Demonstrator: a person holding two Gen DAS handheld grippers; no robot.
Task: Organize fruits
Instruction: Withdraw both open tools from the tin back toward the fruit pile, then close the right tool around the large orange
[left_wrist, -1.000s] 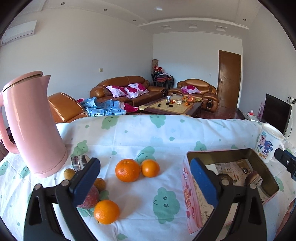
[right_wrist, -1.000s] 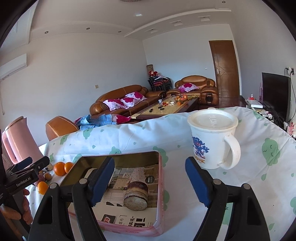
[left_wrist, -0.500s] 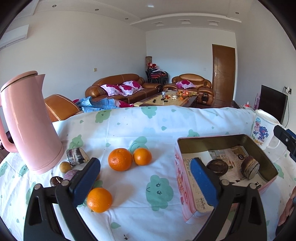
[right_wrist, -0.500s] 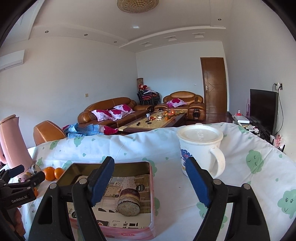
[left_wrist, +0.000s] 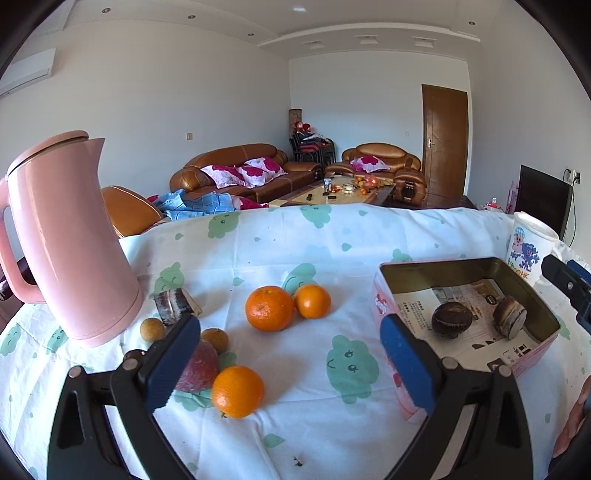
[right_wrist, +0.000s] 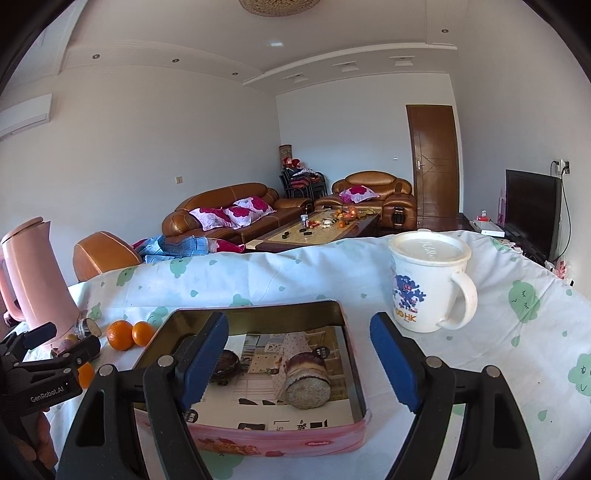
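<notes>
White cloth printed with green cloud faces covers the table across the lower half of both views.

Left view: the pink kettle stands at left. Two oranges touch at centre, a third orange lies lower centre, just beside a reddish fruit partly hidden by the left gripper's near finger. Two small brown fruits lie at the kettle's base, near a striped packet. The pink tin sits at right, lined with printed paper, holding two dark round fruits well apart from each other. The mug stands at the far right edge.

Left gripper: fingers wide, nothing between them, above the cloth.

Right gripper: fingers wide, empty, hanging over the tin's near right part; its left finger covers part of one dark fruit in the picture. Contact with the tin cannot be told.

Room, upper half of both views: white walls, recessed ceiling lights, brown leather sofa with pink-patterned cushions, armchair, low table carrying small items, brown door at right, dark screen at far right, air conditioner at upper left.

A hand shows at lower left of the right view, under the left gripper's body.
</notes>
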